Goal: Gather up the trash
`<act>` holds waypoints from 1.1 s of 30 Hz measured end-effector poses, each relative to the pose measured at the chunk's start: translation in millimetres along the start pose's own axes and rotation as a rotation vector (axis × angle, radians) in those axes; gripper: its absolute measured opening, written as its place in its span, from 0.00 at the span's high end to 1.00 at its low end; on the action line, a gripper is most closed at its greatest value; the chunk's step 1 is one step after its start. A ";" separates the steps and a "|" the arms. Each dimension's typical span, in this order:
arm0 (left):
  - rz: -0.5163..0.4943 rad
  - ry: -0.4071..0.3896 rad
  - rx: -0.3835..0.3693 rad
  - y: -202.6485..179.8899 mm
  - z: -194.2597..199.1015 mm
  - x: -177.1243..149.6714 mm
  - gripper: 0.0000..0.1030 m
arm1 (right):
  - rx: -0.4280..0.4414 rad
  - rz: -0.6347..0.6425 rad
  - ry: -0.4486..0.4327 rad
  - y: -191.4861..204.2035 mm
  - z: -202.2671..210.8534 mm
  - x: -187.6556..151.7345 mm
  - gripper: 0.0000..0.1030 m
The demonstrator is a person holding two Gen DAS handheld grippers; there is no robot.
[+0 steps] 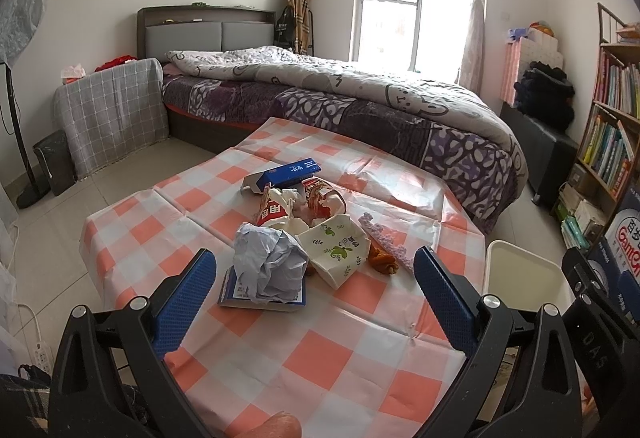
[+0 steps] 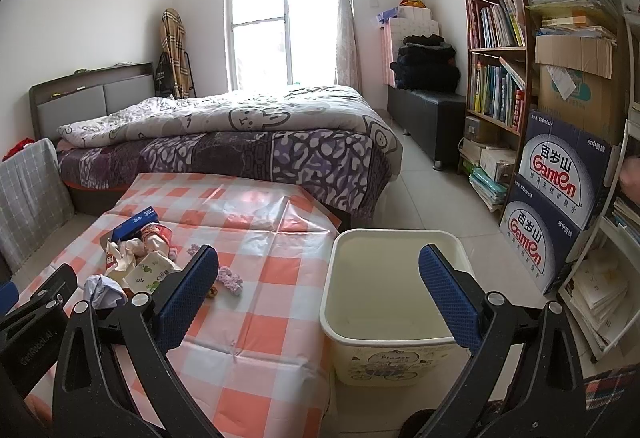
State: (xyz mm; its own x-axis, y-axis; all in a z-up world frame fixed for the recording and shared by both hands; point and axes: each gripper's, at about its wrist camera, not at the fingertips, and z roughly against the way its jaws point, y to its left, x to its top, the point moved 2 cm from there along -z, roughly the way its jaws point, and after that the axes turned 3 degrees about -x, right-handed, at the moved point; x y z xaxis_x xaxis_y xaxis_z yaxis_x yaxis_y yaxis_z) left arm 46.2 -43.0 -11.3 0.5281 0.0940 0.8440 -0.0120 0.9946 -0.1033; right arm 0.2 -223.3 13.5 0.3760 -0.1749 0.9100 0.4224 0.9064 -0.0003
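A heap of trash lies on the orange-and-white checked table (image 1: 320, 350): a crumpled grey-blue paper (image 1: 270, 262) on a flat blue box, a white paper cup with green leaves (image 1: 338, 248), red wrappers (image 1: 320, 198), a long blue box (image 1: 290, 172) and a purple crocheted strip (image 1: 386, 242). My left gripper (image 1: 316, 270) stands open just short of the crumpled paper, holding nothing. My right gripper (image 2: 318, 266) is open and empty above the near edge of the white bin (image 2: 392, 334), which stands on the floor right of the table. The trash heap (image 2: 136, 258) shows at left in the right wrist view.
A bed (image 1: 340, 98) with a grey quilt runs behind the table. A bookshelf (image 2: 496, 78) and stacked water cartons (image 2: 556, 198) stand to the right of the bin. A black floor bin (image 1: 54, 162) and a fan stand at far left.
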 end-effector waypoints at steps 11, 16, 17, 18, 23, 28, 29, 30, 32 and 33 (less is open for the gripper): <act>0.007 0.015 0.008 3.2 0.3 0.7 0.07 | -0.002 0.001 0.018 -5.5 -6.8 -6.9 0.07; 0.037 0.140 0.074 20.4 -17.5 14.4 0.07 | 0.001 0.005 0.203 3.8 -25.4 -4.5 0.07; 0.053 0.174 0.073 26.5 -22.6 17.8 0.07 | 0.000 0.018 0.318 7.4 -32.9 -2.1 0.07; 0.073 0.202 0.071 33.7 -27.5 21.4 0.07 | 0.000 0.028 0.349 11.2 -37.4 -0.4 0.07; 0.147 0.326 0.025 68.5 -54.1 42.9 0.07 | 0.061 0.103 0.423 33.2 -59.3 11.4 0.07; 0.166 0.541 -0.095 101.3 -100.3 52.8 0.07 | 0.136 0.123 0.564 46.6 -93.6 20.1 0.07; 0.149 0.580 -0.068 106.2 -108.2 49.3 0.07 | 0.160 0.096 0.592 47.4 -100.2 20.9 0.07; 0.130 0.613 -0.047 108.1 -114.9 45.7 0.07 | 0.210 0.039 0.615 48.8 -106.2 18.8 0.07; 0.108 0.658 -0.026 111.5 -126.0 34.9 0.07 | 0.213 0.015 0.668 51.9 -122.2 14.2 0.07; 0.114 0.684 -0.027 111.2 -132.3 29.4 0.07 | 0.215 -0.003 0.697 53.8 -131.4 10.0 0.07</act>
State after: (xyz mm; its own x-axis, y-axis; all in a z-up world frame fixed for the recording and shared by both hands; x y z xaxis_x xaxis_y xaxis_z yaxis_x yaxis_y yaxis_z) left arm 172.8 64.6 -67.6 0.9415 0.1399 0.3065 -0.0826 0.9778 -0.1926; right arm 135.0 -226.8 -31.9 0.8434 -0.3169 0.4339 0.2799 0.9485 0.1486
